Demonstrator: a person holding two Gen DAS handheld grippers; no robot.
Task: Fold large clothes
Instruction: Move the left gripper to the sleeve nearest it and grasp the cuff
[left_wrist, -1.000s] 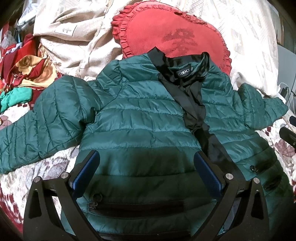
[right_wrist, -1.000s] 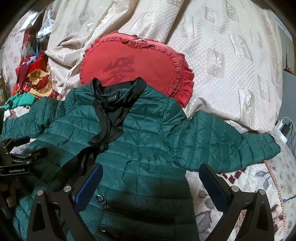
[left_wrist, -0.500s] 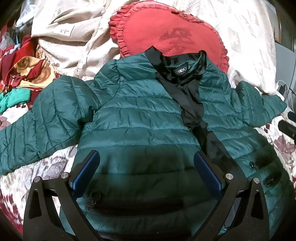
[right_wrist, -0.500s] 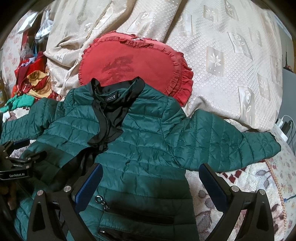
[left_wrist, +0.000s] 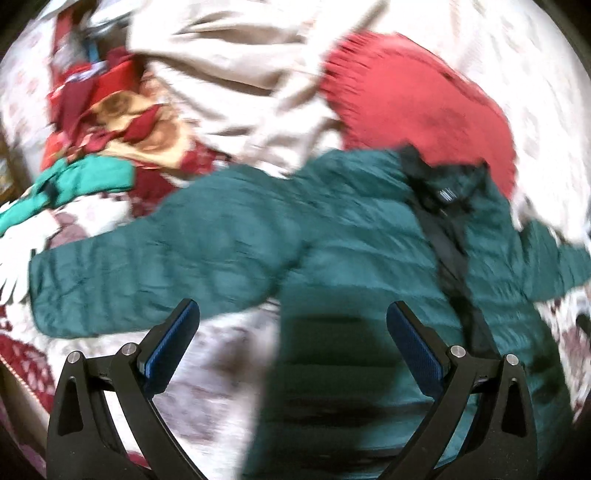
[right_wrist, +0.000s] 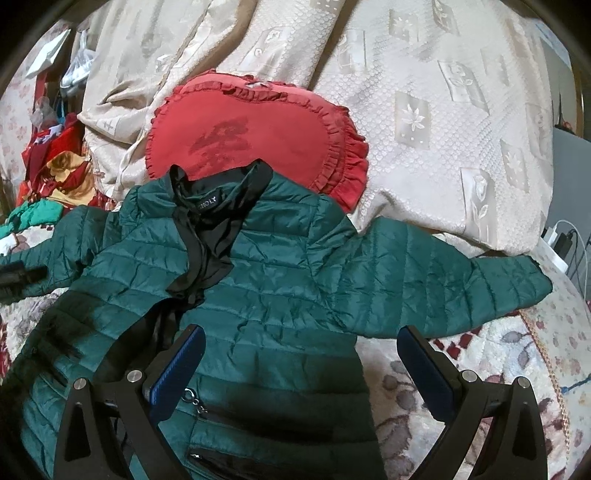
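Observation:
A dark green quilted puffer jacket (right_wrist: 266, 280) with black lining lies face up and spread out on the floral bed cover; it also shows, blurred, in the left wrist view (left_wrist: 332, 251). Its right sleeve (right_wrist: 436, 284) stretches to the right, its left sleeve (left_wrist: 140, 273) to the left. My left gripper (left_wrist: 291, 317) is open and empty above the jacket's left side edge, below the left sleeve. My right gripper (right_wrist: 301, 339) is open and empty above the jacket's lower right front, near a zip pull (right_wrist: 190, 397). The left gripper's tip shows at the far left of the right wrist view (right_wrist: 18, 277).
A red heart-shaped ruffled cushion (right_wrist: 258, 136) lies behind the collar. A cream quilted blanket (right_wrist: 424, 110) is heaped at the back. Red, gold and teal clothes (left_wrist: 107, 122) are piled at the back left. White charger cables (right_wrist: 565, 236) lie at the right edge.
My left gripper has swung quickly to the left, from over the jacket's front toward the left sleeve; its view is motion-blurred. My right gripper has barely moved. Both stay open.

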